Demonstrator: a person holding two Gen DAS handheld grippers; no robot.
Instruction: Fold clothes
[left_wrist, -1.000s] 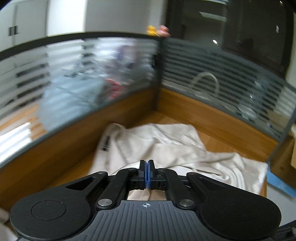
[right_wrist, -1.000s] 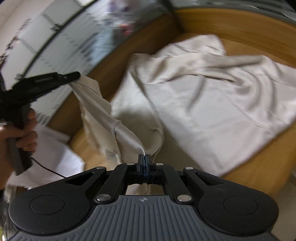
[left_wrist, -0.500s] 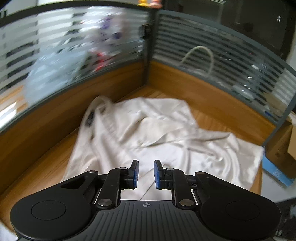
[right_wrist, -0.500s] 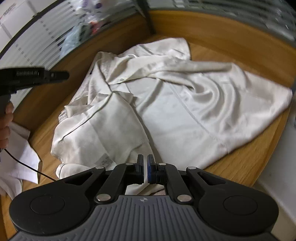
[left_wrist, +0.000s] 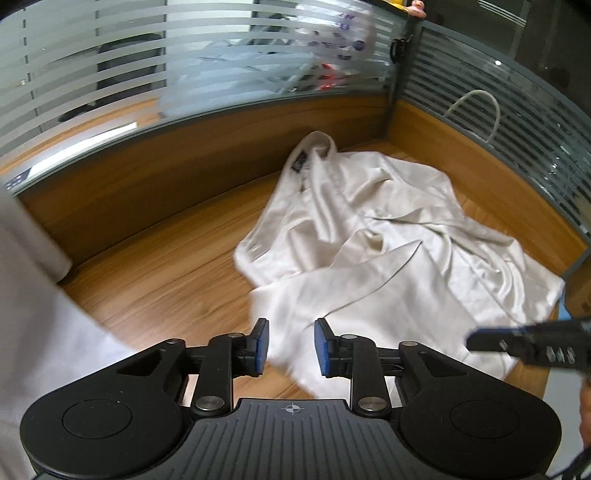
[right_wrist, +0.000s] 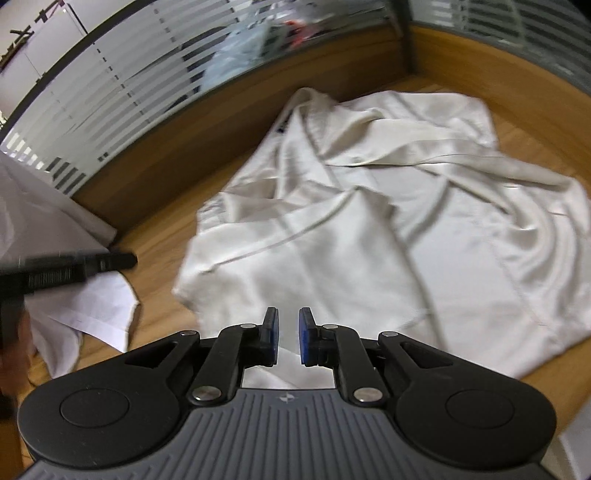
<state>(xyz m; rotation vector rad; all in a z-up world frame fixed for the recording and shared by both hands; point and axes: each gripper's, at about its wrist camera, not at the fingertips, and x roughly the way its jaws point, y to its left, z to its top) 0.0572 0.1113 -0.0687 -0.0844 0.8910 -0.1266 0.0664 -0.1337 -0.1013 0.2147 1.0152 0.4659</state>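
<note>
I have let go: my left claw (left_wrist: 291, 347) and right claw (right_wrist: 288, 336) are both spreading, empty, and the cream satin shirt (left_wrist: 388, 258) now lies rumpled mid-frame on the wooden surface (left_wrist: 177, 280), ready for a fresh grip.

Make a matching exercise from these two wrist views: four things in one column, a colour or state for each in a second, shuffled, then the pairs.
Things
1. cream shirt
2. gripper pads
3. wooden desk
4. white garment

Colour or state
A. blue, apart with nothing pinched
B. brown wood grain
C. spread out rumpled in the middle of the desk
D. lying at the left edge of the right wrist view

Pairs: 1-C, 2-A, 3-B, 4-D
</note>
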